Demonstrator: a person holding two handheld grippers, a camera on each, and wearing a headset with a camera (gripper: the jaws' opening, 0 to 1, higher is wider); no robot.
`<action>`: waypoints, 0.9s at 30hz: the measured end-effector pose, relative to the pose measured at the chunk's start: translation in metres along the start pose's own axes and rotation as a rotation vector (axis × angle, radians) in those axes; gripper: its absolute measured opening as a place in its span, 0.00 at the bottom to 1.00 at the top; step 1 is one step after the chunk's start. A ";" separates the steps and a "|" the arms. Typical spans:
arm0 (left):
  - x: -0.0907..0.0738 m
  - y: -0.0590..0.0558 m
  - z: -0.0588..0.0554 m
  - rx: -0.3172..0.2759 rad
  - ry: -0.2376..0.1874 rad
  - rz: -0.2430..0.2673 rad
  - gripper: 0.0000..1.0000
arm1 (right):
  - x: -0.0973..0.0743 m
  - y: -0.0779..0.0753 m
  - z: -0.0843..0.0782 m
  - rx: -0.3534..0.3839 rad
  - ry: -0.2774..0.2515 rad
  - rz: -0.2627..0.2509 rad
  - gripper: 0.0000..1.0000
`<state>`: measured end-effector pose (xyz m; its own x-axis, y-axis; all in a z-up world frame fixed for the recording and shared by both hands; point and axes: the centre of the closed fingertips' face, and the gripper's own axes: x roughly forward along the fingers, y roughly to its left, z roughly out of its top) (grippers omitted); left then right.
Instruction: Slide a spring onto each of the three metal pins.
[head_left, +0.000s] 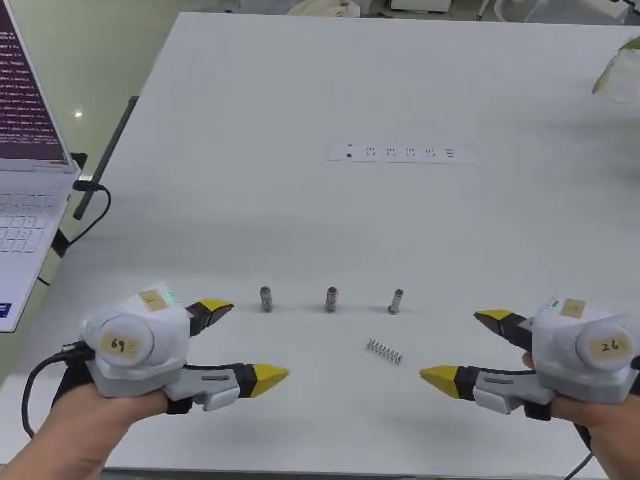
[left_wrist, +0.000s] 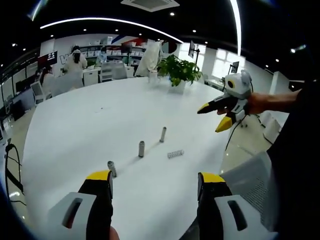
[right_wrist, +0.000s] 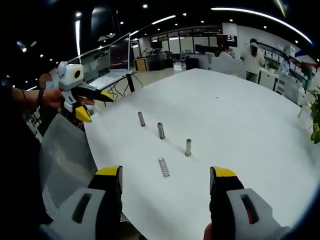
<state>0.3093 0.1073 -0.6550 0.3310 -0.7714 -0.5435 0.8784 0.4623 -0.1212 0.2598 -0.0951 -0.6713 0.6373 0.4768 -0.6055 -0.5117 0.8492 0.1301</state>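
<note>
Status: two of three look done. Left pin (head_left: 266, 298) and middle pin (head_left: 331, 298) both show a ribbed coil outline, so I read them as already carrying springs. It's small in the head view, but the right gripper view backs it up. Right pin (head_left: 396, 300) looks smooth and bare. One loose spring (head_left: 384, 351) lies flat on the white table (head_left: 400, 230), just in front of the right pin and slightly toward the middle one, touching neither. Left gripper (head_left: 250, 340) is released, jaws spread wide, nothing between them, hovering low near the front edge on the left of the pin row. Right gripper (head_left: 455, 346) is the same: jaws apart, empty, on the right side, tips pointing in toward the spring. Both are well clear of the pins. Remaining, as I judge it: pick up the loose spring, stand it up, slide it over the right pin. The right gripper is the nearer one for that. Laptop (head_left: 25, 190) and power strip (head_left: 400, 153) sit well out of the way.
</note>
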 end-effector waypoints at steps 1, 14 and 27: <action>0.003 -0.002 0.001 0.013 0.006 -0.011 0.65 | -0.001 0.000 0.000 0.001 -0.002 -0.002 0.70; 0.045 -0.022 0.013 0.153 0.061 -0.129 0.64 | -0.008 0.000 0.004 0.003 -0.009 -0.007 0.70; 0.080 -0.040 0.020 0.253 0.107 -0.230 0.64 | -0.011 0.005 0.005 -0.002 -0.006 0.001 0.71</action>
<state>0.3078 0.0181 -0.6771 0.0888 -0.7865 -0.6112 0.9877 0.1486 -0.0478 0.2529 -0.0952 -0.6605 0.6402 0.4787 -0.6009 -0.5136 0.8483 0.1286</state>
